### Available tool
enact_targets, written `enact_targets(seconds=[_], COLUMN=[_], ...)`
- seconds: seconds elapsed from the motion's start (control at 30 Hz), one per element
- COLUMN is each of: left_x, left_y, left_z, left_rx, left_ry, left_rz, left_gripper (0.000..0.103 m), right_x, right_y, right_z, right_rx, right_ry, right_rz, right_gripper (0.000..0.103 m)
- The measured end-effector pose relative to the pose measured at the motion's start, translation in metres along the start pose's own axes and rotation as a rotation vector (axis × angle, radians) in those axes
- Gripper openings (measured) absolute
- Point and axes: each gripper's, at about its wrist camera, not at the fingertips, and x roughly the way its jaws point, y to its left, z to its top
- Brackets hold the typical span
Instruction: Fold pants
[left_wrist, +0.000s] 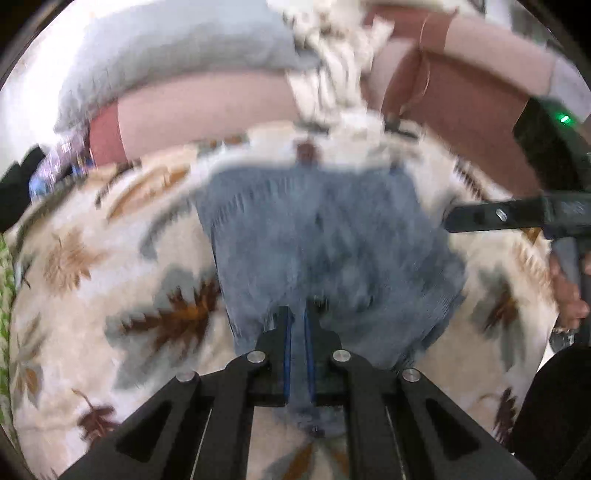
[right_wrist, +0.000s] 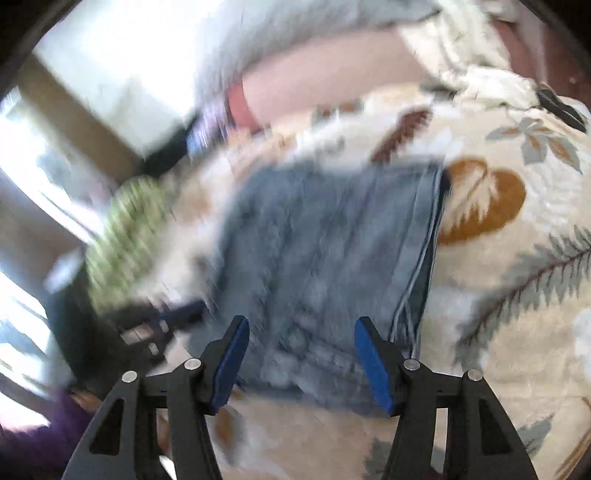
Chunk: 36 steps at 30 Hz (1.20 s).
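Leaf-patterned bedding (left_wrist: 92, 258) spreads under everything, with pillows (left_wrist: 177, 48) beyond. On it your blue jeans (left_wrist: 325, 236) lie already doubled into a compact block, so most folding looks done; one more fold or a final squaring seems left. Your left gripper (left_wrist: 299, 325) pinches denim at the near edge. Your right gripper (right_wrist: 301, 354) hovers agape over the near end, gripping nothing.
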Motion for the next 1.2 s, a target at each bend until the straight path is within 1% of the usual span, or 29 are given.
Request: enact_targets(seconds=[0.03, 0.1, 0.13, 0.17, 0.2, 0.27, 0.3, 0.37, 0.4, 0.47, 0.5, 0.53, 0.57, 0.63, 0.7, 0.93, 1.1, 1.2], left_x=[-0.007, -0.014, -0.013, -0.009, -0.004, 0.008, 0.016, 0.027, 0.030, 0.035, 0.036, 0.038, 0.042, 0.054, 0.059, 0.059, 0.046, 0.035], left_y=[0.001, 0.003, 0.005, 0.006, 0.004, -0.004, -0.010, -0.018, -0.021, -0.026, -0.027, -0.029, -0.030, -0.028, -0.026, -0.031, -0.035, -0.039], left_z=[0.005, 0.013, 0.016, 0.017, 0.017, 0.016, 0.014, 0.008, 0.005, 0.002, 0.000, -0.002, -0.004, -0.010, -0.009, -0.008, -0.009, -0.008], left_rx=[-0.005, -0.043, -0.068, -0.104, -0.123, -0.125, -0.104, -0.077, -0.067, -0.048, -0.043, -0.036, -0.030, -0.040, -0.054, -0.047, -0.038, -0.032], left_ry=[-0.040, -0.106, -0.116, -0.120, -0.113, -0.071, -0.035, 0.003, 0.012, 0.024, 0.027, 0.039, 0.058, 0.098, 0.104, 0.103, 0.079, 0.055], left_rz=[0.000, -0.014, -0.026, -0.056, -0.084, -0.118, -0.105, -0.084, -0.075, -0.047, -0.044, -0.036, -0.015, -0.017, -0.024, -0.001, 0.030, 0.057], left_gripper=[0.006, 0.017, 0.028, 0.031, 0.031, 0.031, 0.031, 0.031, 0.031, 0.032, 0.033, 0.040, 0.049, 0.049, 0.049, 0.050, 0.050, 0.050], right_x=[-0.010, -0.018, -0.017, -0.013, -0.006, 0.007, 0.014, 0.030, 0.038, 0.056, 0.063, 0.070, 0.073, 0.086, 0.091, 0.105, 0.099, 0.094], right_y=[-0.001, 0.001, 0.002, 0.002, 0.004, 0.006, 0.005, 0.003, 0.002, -0.004, -0.008, -0.012, -0.017, -0.026, -0.032, -0.024, -0.025, -0.019], right_z=[0.006, 0.014, 0.018, 0.022, 0.028, 0.035, 0.038, 0.041, 0.043, 0.047, 0.049, 0.049, 0.048, 0.045, 0.044, 0.045, 0.043, 0.041], right_rx=[0.024, 0.040, 0.045, 0.055, 0.066, 0.072, 0.074, 0.085, 0.097, 0.112, 0.116, 0.124, 0.130, 0.145, 0.148, 0.066, 0.075, 0.054], right_ry=[-0.072, -0.164, -0.190, -0.209, -0.222, -0.238, -0.240, -0.215, -0.200, -0.178, -0.165, -0.144, -0.122, -0.077, -0.076, -0.071, -0.091, -0.095], right_rz=[0.025, 0.012, -0.001, -0.014, -0.025, -0.044, -0.049, -0.043, -0.047, -0.078, -0.100, -0.124, -0.142, -0.162, -0.159, -0.262, -0.237, -0.255], right_gripper=[0.063, 0.063, 0.063, 0.063, 0.063, 0.063, 0.063, 0.064, 0.064, 0.064, 0.064, 0.067, 0.069, 0.070, 0.070, 0.071, 0.071, 0.072])
